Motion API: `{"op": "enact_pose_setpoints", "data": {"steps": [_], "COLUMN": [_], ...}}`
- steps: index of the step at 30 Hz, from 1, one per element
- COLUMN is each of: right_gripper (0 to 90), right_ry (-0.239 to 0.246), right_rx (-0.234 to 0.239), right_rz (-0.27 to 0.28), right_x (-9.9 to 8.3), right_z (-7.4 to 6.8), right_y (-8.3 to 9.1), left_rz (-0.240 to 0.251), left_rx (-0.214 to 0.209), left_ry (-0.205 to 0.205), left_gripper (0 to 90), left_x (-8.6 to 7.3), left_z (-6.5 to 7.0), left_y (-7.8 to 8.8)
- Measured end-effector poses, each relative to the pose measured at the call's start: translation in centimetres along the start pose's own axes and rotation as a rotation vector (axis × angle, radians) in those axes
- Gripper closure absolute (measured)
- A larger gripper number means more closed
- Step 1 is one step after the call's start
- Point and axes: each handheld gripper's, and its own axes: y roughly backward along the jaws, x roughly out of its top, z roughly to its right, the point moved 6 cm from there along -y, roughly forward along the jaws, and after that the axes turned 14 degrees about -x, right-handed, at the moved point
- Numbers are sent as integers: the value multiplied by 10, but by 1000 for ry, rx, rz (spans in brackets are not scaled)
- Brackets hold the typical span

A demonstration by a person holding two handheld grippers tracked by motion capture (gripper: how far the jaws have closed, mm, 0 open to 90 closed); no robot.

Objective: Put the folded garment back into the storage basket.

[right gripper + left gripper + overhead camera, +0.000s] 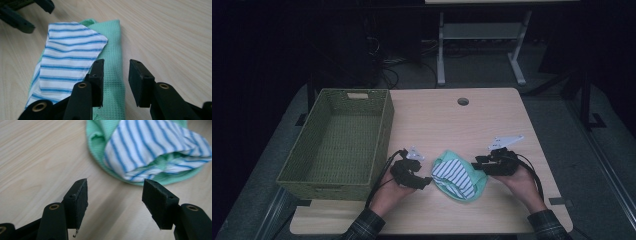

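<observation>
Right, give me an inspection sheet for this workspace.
Surface: light wooden table, round hole near its far edge.
Job's things: green cloth folded with striped cloth, lying flat; green woven basket beside them.
Clutter: nothing seen.
Grippers: left gripper open, short of the cloths; right gripper open above the green cloth's fold.
Cables: black cable trails from each gripper.
Surroundings: dark floor, white table frame behind.

A light wooden table (492, 120) carries a green woven basket (339, 142) and a folded green-and-striped cloth (455, 175).
</observation>
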Motion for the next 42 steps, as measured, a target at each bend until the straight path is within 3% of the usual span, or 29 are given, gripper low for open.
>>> {"op": "enact_pose_setpoints", "data": {"steps": [2, 6, 9, 17, 25, 30, 34, 42], "right_gripper": [654, 810, 875, 894, 896, 896, 852, 620], "right_ry": [-5, -16, -8, 17, 38, 58, 42, 6], "right_rx": [-12, -32, -43, -36, 6, 14, 6, -54], "right_rz": [0, -20, -49, -109, -108, -100, -102, -79], "right_x": [-1, -7, -13, -30, -37, -35, -35, -34], "right_z": [2, 9, 12, 8, -10, -15, -13, -2], "right_y": [-1, -4, -8, -7, 0, 1, 2, 2], "left_rz": [0, -8, -16, -11, -7, -42, -56, -129], "left_rx": [-10, -28, -38, -53, -56, -61, -65, -53], "left_ry": [-12, -32, -46, -74, -88, -118, -130, -132], "left_gripper": [364, 364, 364, 355, 352, 343, 332, 305], "left_x": [1, 3, 4, 8, 11, 12, 15, 11], "left_z": [6, 15, 20, 33, 35, 34, 34, 29], "left_y": [-2, -6, -8, -12, -15, -20, -28, -45]}}
